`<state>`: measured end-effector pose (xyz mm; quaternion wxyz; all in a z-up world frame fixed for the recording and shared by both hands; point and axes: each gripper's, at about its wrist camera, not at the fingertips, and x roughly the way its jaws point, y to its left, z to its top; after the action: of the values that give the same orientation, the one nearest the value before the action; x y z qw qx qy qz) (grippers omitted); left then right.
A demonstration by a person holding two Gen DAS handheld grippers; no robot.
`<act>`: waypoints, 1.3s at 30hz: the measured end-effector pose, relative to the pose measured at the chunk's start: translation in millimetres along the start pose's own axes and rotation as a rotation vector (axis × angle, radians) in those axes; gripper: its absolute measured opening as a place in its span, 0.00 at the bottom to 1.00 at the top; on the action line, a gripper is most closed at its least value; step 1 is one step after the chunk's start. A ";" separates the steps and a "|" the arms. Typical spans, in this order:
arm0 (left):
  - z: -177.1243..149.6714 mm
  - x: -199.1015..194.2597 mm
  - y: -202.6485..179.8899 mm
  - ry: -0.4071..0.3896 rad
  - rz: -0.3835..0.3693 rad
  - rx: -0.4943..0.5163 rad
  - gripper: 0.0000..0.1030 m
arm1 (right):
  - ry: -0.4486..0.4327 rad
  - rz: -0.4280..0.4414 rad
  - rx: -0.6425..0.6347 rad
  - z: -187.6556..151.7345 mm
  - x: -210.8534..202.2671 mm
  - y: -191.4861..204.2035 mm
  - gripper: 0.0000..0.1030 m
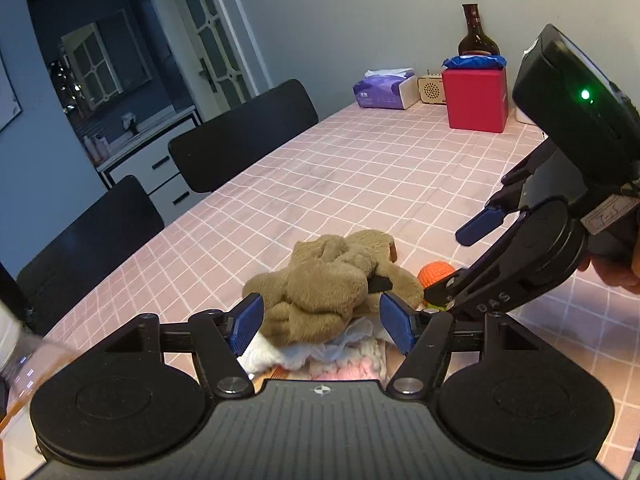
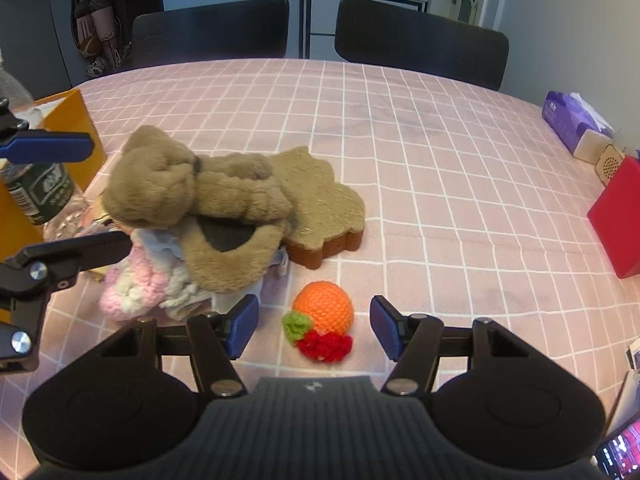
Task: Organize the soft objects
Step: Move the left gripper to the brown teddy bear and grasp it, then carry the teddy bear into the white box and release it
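Both grippers hang with jaws spread and empty, the left gripper framing the brown plush toy heaped on the surface, the right gripper over the crochet orange, which might roll aside if nudged.

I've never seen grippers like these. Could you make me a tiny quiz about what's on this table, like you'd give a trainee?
1. True or false: the right gripper is squeezing the orange knitted ball.
2. Which lies on top of the soft pile? A) pink knitted piece B) brown plush toy C) tissue pack
3. Fill in: the left gripper has its jaws on either side of the ____.

Key: 1. False, the jaws are open with the ball between them, untouched. 2. B. 3. Brown plush toy.
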<state>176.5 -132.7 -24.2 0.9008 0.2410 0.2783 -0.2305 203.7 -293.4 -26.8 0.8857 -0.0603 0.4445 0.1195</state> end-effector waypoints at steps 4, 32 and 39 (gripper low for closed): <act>3.9 10.7 -1.9 0.019 0.005 0.012 0.76 | 0.021 0.019 0.031 1.9 14.5 -6.2 0.60; 10.0 -23.5 -13.3 -0.044 0.079 -0.050 0.19 | -0.040 -0.013 -0.072 1.5 -15.8 5.9 0.36; 6.6 -75.3 -11.1 -0.137 0.135 -0.095 0.19 | -0.119 -0.001 -0.108 2.7 -53.1 16.2 0.36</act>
<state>117.3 -123.9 23.4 0.9415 0.1999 0.2098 -0.1719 170.9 -285.6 17.4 0.9060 -0.1011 0.3841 0.1463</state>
